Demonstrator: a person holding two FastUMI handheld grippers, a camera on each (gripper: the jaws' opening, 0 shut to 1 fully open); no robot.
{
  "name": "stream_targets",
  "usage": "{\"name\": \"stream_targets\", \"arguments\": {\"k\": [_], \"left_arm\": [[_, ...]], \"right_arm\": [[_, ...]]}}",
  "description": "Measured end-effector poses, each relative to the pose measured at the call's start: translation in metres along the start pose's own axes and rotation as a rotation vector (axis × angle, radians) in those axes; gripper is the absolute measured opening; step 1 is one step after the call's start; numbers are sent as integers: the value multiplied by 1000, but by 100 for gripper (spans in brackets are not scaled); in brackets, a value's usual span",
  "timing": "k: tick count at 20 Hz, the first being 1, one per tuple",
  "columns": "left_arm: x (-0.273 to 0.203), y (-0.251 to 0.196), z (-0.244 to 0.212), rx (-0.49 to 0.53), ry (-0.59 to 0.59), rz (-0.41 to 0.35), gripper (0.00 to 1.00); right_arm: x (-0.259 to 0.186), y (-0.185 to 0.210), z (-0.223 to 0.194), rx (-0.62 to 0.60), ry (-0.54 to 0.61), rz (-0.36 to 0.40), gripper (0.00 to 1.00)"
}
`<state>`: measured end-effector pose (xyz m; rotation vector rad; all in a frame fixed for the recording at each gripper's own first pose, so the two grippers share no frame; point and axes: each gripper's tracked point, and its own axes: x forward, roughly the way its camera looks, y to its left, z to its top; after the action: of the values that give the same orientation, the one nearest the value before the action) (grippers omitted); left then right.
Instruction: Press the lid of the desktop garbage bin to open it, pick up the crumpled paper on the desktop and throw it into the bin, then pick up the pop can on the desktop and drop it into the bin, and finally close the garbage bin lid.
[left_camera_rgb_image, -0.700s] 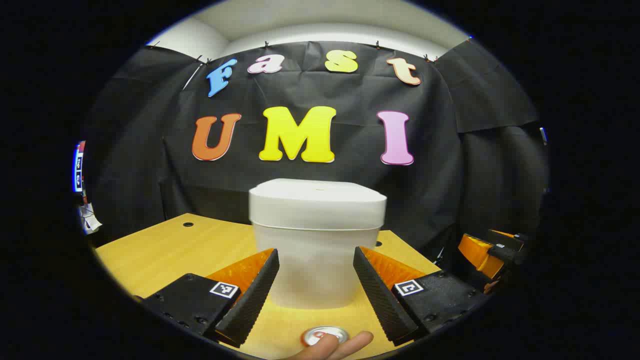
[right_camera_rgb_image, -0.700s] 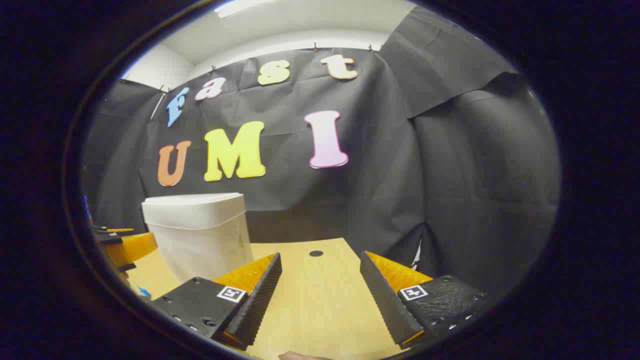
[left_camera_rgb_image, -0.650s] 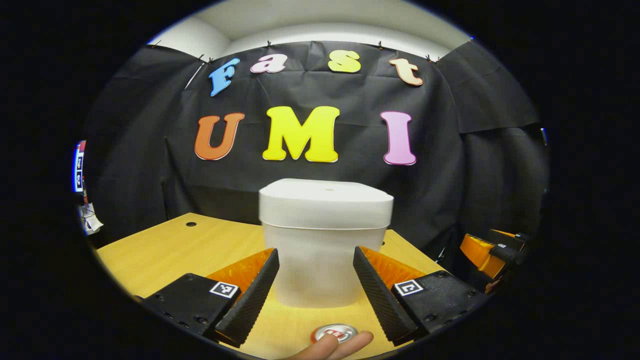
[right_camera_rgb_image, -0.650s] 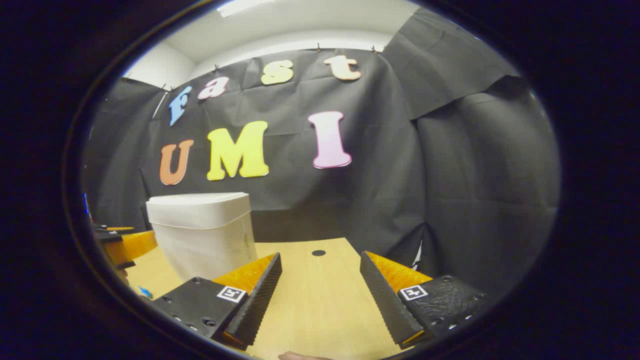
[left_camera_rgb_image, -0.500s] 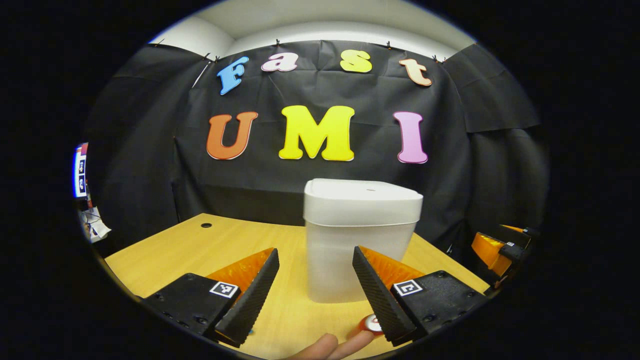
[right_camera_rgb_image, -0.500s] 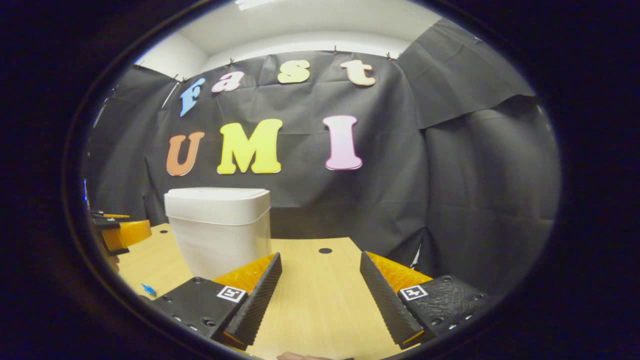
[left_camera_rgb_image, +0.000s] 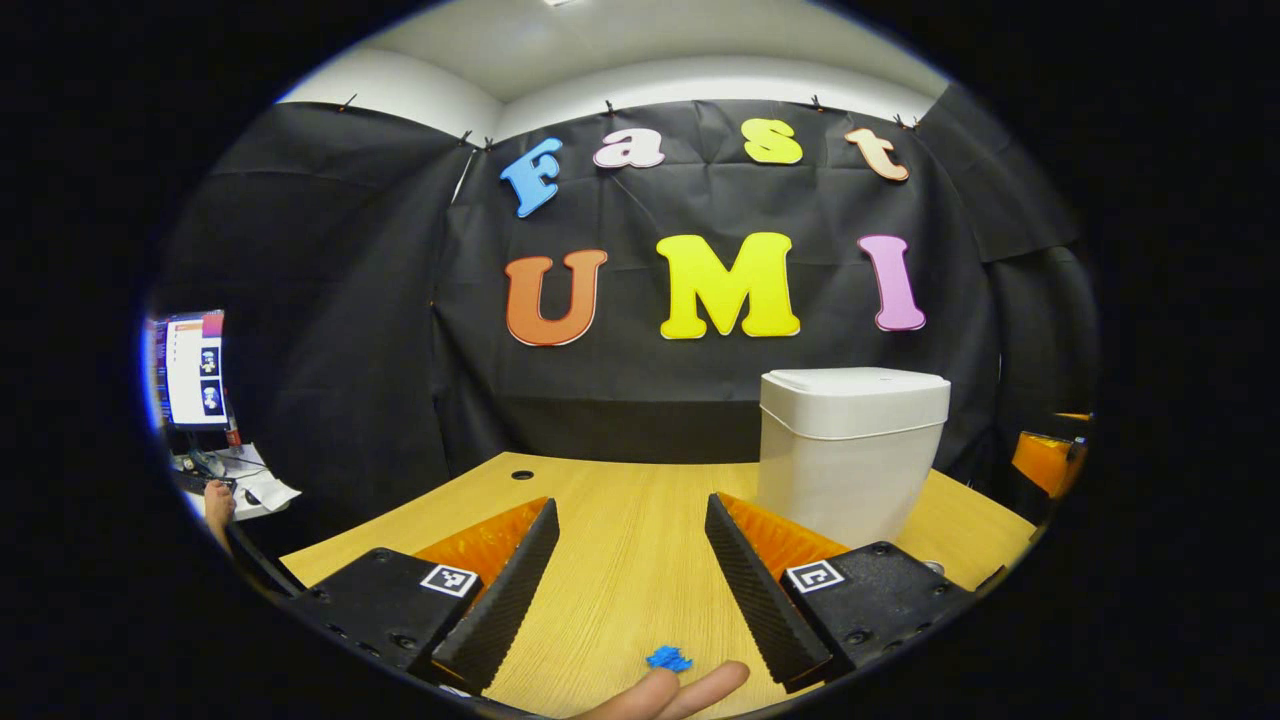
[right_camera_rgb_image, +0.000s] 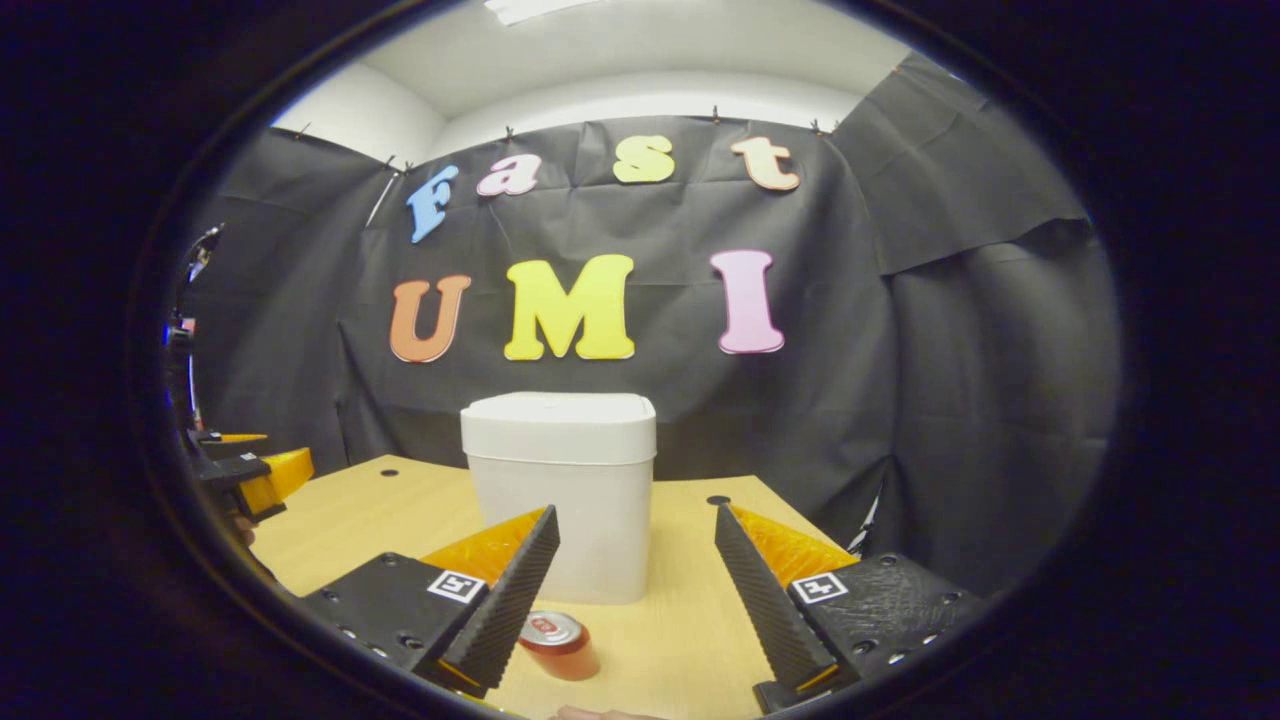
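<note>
Since half a second ago, the left hand-held gripper (left_camera_rgb_image: 627, 580) has swung leftward, so the garbage bin (left_camera_rgb_image: 850, 455) now sits at the right of the left gripper view, and the right hand-held gripper (right_camera_rgb_image: 632, 590) has turned to face it squarely. Surface: one pale wooden counter (left_camera_rgb_image: 620, 520) with round cable holes, enclosed by black cloth walls under a white ceiling; a monitor (left_camera_rgb_image: 195, 368) stands beyond the counter's left edge. Count: one bin, lid closed; one pop can (right_camera_rgb_image: 557, 642), upright on the counter just in front of the bin, beside the right hand-held gripper's left finger; one small blue scrap (left_camera_rgb_image: 668, 658) on the counter. Both hand-held grippers have fingers spread apart, holding nothing.
</note>
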<state>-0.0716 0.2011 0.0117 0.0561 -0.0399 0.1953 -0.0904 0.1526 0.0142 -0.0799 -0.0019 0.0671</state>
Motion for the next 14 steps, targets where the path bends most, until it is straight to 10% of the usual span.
{"name": "stream_targets", "arguments": {"k": [14], "left_arm": [[-13, 20, -26, -35, 41, -42, 96]], "right_arm": [[3, 39, 35, 19, -33, 46, 97]]}}
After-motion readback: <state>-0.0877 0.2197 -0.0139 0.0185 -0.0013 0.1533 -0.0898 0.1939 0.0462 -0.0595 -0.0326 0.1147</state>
